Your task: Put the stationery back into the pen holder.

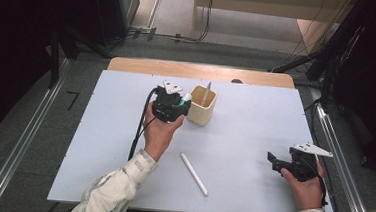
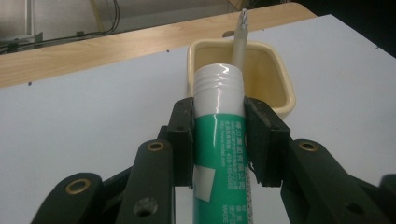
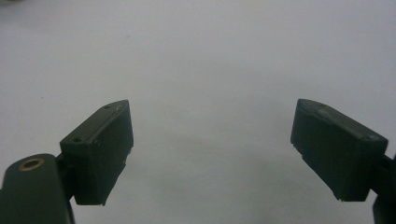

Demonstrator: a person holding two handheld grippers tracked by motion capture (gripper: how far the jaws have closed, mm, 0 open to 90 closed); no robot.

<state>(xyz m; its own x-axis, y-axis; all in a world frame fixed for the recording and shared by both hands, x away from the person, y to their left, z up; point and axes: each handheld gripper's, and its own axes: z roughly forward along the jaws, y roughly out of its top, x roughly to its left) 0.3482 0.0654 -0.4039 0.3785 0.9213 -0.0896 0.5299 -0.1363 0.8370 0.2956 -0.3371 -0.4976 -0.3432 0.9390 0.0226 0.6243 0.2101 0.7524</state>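
Observation:
My left gripper (image 2: 218,137) is shut on a green and white tube (image 2: 220,154) whose white threaded end points toward a cream square cup (image 2: 275,81). From above, that left gripper (image 1: 179,101) hovers just left of the cup (image 1: 202,109), with the tube's tip (image 1: 187,96) near the cup's rim. A thin white stick (image 2: 240,39) leans inside the cup. A white pen (image 1: 194,174) lies on the white table (image 1: 244,135) in front. At the right, my right gripper (image 1: 274,161) rests low over the table, its jaws wide apart with nothing between them (image 3: 212,154).
A wooden board (image 1: 198,70) sticks out behind the white table top. Metal rails (image 1: 340,162) run along both sides of the table, and dark equipment and cables stand beyond the far edge.

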